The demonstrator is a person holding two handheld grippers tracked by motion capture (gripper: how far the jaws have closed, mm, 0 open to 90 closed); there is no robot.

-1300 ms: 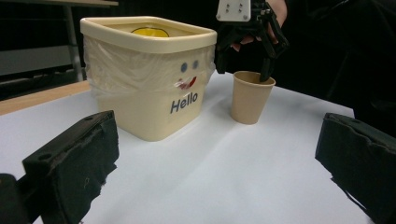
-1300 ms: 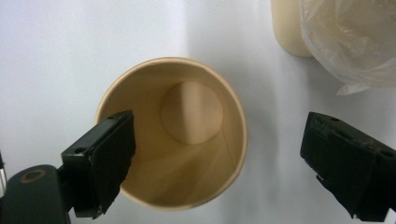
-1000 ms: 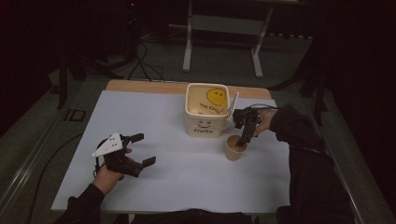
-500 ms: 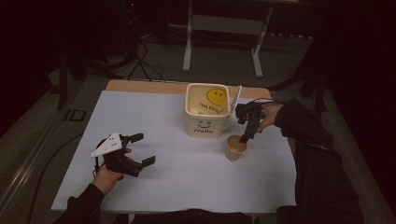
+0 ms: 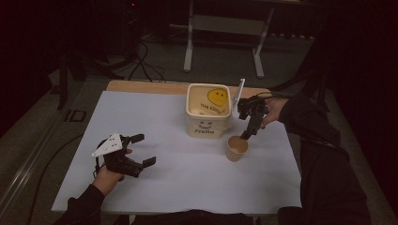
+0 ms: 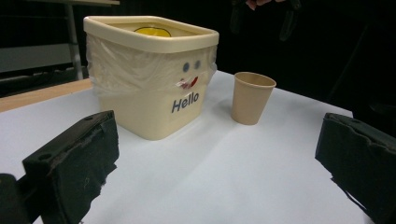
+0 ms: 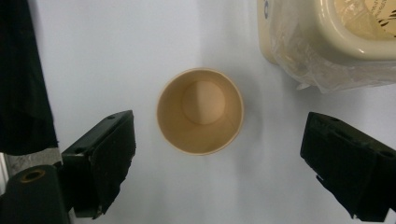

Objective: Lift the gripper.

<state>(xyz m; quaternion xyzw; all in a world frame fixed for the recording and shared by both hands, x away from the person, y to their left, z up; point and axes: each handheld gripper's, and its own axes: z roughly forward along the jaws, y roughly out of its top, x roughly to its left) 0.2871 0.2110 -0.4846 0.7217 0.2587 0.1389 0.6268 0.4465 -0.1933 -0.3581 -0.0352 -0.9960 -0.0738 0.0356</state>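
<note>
Right gripper hangs wide open and empty over the cup, aligned for a grasp; left gripper idles open, empty.

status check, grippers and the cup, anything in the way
Right gripper open, above upright, empty tan paper cup. Left gripper open, idle, apart. Cream plastic tub close beside cup, not touching.
</note>
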